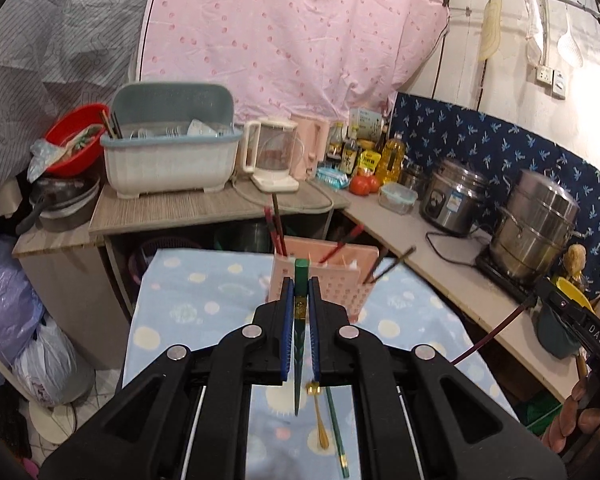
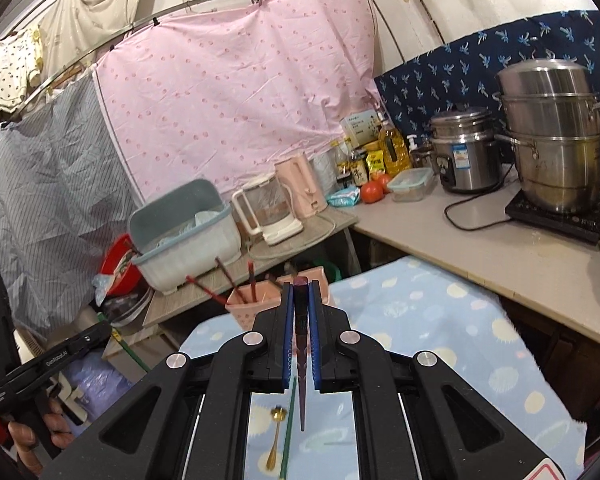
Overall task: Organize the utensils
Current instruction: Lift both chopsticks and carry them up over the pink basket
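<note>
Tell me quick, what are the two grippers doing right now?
Left gripper: closed on a green chopstick.
Right gripper: closed on a dark red chopstick.

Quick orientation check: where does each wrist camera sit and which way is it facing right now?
Left wrist: rides behind the left claw, shut on a green chopstick, facing over the blue cloth toward the pink holder; the other claw and a hand show at right.
Right wrist: rides behind the right claw, shut on a dark red chopstick, facing the same way; the other claw and a hand show at left.
Shared: holder, cloth, a gold spoon, a loose green chopstick, the counter pots.
</note>
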Available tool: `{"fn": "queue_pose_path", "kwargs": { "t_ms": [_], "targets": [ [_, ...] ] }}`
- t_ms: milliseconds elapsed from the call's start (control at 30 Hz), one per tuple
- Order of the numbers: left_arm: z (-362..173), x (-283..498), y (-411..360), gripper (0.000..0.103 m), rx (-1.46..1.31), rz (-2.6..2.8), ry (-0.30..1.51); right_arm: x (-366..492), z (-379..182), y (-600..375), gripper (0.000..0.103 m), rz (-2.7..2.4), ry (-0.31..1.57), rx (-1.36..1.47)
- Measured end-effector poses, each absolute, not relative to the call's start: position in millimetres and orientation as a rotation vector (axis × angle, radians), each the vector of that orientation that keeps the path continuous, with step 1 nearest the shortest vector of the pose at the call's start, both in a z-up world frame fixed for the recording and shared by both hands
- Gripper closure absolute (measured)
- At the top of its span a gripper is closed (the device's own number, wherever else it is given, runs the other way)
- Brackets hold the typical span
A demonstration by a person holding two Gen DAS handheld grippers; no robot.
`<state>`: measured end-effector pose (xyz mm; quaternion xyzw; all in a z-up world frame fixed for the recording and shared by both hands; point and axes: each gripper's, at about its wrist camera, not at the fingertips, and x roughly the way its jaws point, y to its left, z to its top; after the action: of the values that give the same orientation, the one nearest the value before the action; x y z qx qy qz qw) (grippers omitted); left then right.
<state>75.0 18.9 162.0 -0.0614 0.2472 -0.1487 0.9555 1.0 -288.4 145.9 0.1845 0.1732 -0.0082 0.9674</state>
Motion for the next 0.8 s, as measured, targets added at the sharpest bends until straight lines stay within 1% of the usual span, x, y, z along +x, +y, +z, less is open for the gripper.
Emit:
{"fn": "queue_pose_path", "kwargs": {
  "t_ms": [233, 400, 600, 800],
  "targets": [
    [214, 114, 11, 0.096, -0.136, -0.291, 0.382, 49, 181, -310, 0.096, -0.069, 0.275, 0.375],
    [240, 148, 2, 0.096, -0.144, -0.29, 0.311, 90, 201, -320, 0.096, -0.096, 0.234, 0.376],
    [251, 190, 0, 0.096, -0.168, -0.276, 0.265, 131, 217, -319, 0.096, -0.099, 0.197, 0.368],
    [244, 225, -5, 0.096, -0.18, -0.271, 0.258, 171, 203, -315, 0.096, -0.068, 0.24, 0.389]
  ]
}}
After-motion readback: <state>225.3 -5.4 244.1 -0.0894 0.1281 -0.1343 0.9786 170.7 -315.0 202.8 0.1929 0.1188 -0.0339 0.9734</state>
